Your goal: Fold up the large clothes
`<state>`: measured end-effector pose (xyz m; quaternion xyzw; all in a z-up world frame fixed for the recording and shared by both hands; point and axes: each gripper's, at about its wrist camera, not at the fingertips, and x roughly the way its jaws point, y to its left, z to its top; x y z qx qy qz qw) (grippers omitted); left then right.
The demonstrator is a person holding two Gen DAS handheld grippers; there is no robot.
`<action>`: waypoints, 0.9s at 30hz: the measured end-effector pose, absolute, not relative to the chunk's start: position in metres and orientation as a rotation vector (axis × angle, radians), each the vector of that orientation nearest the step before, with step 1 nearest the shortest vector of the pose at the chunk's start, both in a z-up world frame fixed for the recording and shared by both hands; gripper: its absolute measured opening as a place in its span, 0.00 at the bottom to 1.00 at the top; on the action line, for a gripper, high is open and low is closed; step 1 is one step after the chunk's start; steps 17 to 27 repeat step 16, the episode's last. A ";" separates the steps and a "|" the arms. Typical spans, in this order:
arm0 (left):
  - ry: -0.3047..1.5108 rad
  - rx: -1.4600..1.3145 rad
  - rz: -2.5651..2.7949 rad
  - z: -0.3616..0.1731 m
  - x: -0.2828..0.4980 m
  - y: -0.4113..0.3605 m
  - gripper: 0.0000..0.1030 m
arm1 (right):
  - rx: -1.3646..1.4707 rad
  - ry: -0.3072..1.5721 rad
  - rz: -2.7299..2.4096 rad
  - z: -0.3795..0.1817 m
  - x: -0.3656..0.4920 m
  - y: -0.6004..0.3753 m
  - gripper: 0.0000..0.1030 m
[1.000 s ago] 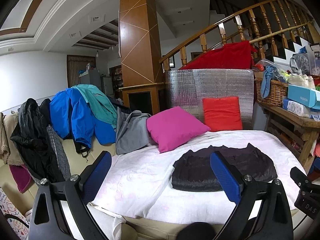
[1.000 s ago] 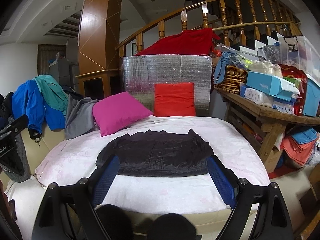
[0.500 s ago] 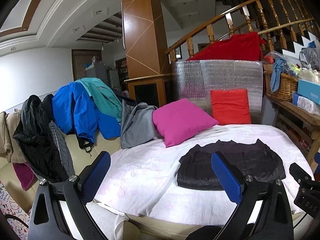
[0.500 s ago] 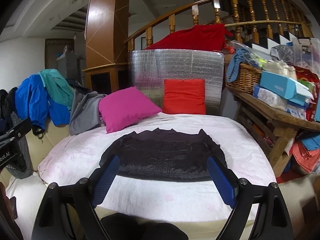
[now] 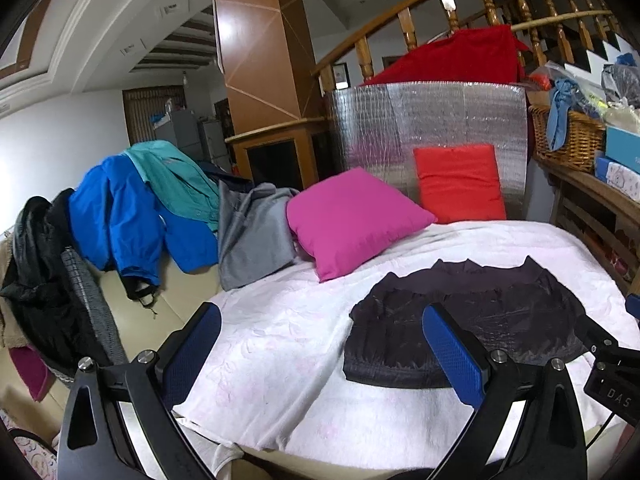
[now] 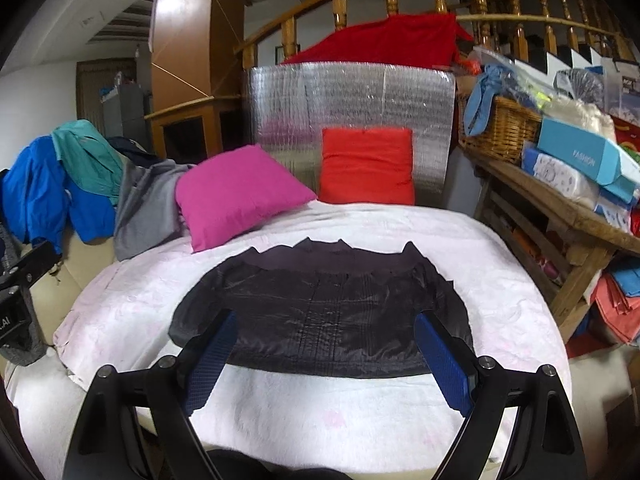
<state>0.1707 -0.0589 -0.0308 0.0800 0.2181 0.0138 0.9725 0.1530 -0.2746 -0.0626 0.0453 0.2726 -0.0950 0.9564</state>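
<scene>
Dark jacket flat on the bed, both tools spread wide and empty.

The quilted, glossy black jacket (image 6: 324, 312) lies on the crinkled pale pink bed cover (image 6: 320, 412), its near hem partly hidden behind blue textured pads; left tool (image 5: 320, 354) and right tool (image 6: 324, 354) hang above the near edge, gripping nothing; a magenta cushion (image 6: 236, 192) and a red cushion (image 6: 366, 166) sit beyond; the jacket's sleeves are hard to make out.

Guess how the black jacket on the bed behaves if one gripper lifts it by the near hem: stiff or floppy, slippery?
The black jacket lies flat and creased on the white bedcover, so it will probably drape and sag, not hold its shape. Its sheen suggests a slick shell that may slide between the pads. It looks thin, likely light.
</scene>
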 end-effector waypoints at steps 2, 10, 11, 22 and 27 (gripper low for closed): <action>0.464 0.162 0.021 -0.038 0.185 -0.061 0.98 | 0.096 0.567 -0.199 -0.068 0.165 -0.278 0.89; 0.508 0.166 0.018 -0.056 0.222 -0.065 0.98 | 0.094 0.598 -0.217 -0.082 0.202 -0.285 0.89; 0.511 0.166 0.018 -0.057 0.226 -0.066 0.98 | 0.093 0.599 -0.219 -0.084 0.206 -0.286 0.89; 0.522 0.161 -0.007 -0.068 0.248 -0.070 0.98 | 0.119 0.604 -0.234 -0.089 0.226 -0.308 0.89; 0.522 0.161 -0.007 -0.068 0.248 -0.070 0.98 | 0.119 0.604 -0.234 -0.089 0.226 -0.308 0.89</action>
